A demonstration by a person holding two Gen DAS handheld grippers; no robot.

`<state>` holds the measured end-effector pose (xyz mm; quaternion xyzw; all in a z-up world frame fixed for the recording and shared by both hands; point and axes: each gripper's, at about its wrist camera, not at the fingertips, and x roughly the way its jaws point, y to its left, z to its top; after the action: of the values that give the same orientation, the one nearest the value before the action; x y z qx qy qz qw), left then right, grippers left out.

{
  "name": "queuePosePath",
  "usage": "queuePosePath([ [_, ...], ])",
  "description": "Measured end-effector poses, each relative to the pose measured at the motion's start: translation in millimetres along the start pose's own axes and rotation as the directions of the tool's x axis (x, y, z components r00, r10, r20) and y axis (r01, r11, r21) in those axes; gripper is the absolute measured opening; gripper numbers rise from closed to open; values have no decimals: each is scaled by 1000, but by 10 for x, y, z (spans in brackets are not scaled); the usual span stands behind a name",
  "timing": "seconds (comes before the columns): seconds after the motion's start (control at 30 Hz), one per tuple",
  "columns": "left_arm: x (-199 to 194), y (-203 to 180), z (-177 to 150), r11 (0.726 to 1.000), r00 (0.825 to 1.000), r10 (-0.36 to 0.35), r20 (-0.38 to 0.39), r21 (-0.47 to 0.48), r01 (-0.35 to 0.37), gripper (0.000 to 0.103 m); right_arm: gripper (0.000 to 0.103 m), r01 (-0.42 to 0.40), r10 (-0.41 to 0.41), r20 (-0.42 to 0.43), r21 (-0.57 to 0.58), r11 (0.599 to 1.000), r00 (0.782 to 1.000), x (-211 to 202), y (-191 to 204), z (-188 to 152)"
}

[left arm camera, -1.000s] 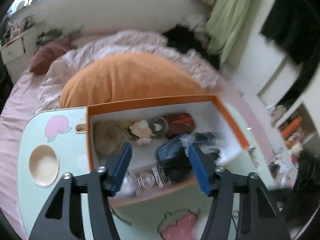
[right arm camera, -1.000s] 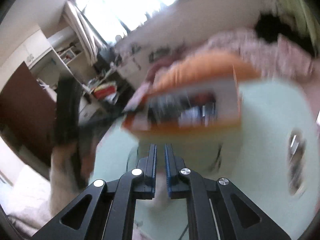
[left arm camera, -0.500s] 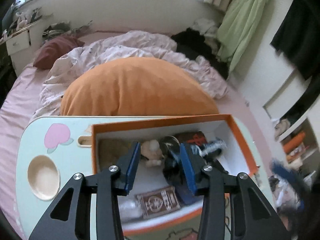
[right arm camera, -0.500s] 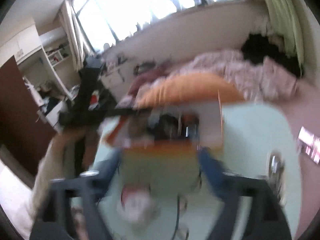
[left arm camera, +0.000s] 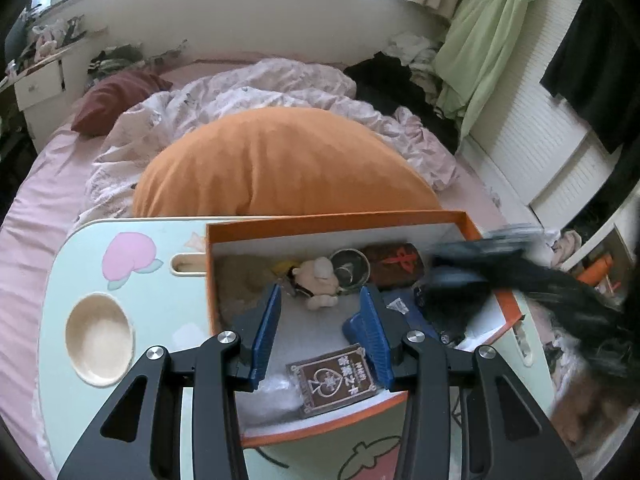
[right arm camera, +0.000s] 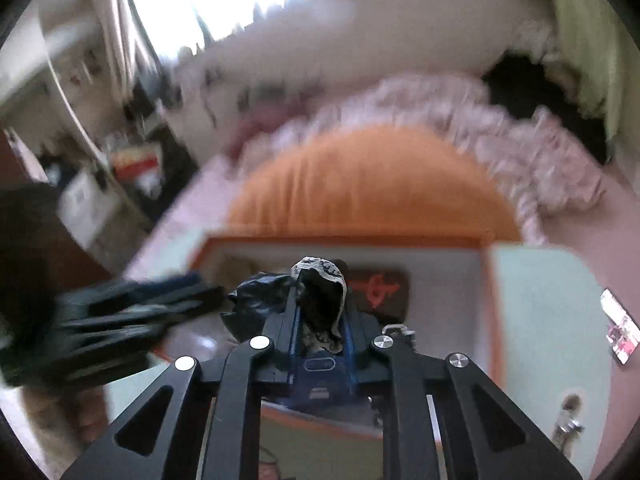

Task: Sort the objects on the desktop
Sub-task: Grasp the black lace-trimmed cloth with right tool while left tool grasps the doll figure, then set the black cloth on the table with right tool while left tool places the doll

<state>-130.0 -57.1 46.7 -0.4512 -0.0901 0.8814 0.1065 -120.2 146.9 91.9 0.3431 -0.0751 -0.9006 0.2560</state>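
Note:
An orange box with a white inside sits on a pale green lap table. It holds a white plush toy, a round tin, a dark red pouch, a brown card pack and dark blue items. My left gripper hovers open and empty over the box. My right gripper is shut on a black cloth with white lace trim above the box; it shows blurred in the left wrist view.
A round cup recess lies at the table's left. An orange cushion and rumpled bedding lie behind the table. A metal object lies on the table at the right. Clothes hang on the right wall.
My right gripper swung over the box and closed on the black lacy cloth. My left gripper stays over the box, still open, and has drawn back toward the box's near side.

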Motion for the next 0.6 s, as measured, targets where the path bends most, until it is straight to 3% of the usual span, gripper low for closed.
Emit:
queuePosePath([
  [0.13,285,-101,71,999,996,40,-78,4,-40,42,17,-53,54,94,-6,999,994,-631,-57,-274],
  [0.33,685,-253,139,986,980,166,-105,38,-163,43,18,-65,64,17,18,998,998,-784,-314,-925],
  [0.4,730,-327,116,984,977,171,-129,72,-162,37,18,-67,68,-19,39,997,998,-738,-366,-1052],
  [0.6,711,-349,81,991,980,115,-161,88,-101,37,21,-67,70,-99,27,997,993,-525,-250,-1224],
])
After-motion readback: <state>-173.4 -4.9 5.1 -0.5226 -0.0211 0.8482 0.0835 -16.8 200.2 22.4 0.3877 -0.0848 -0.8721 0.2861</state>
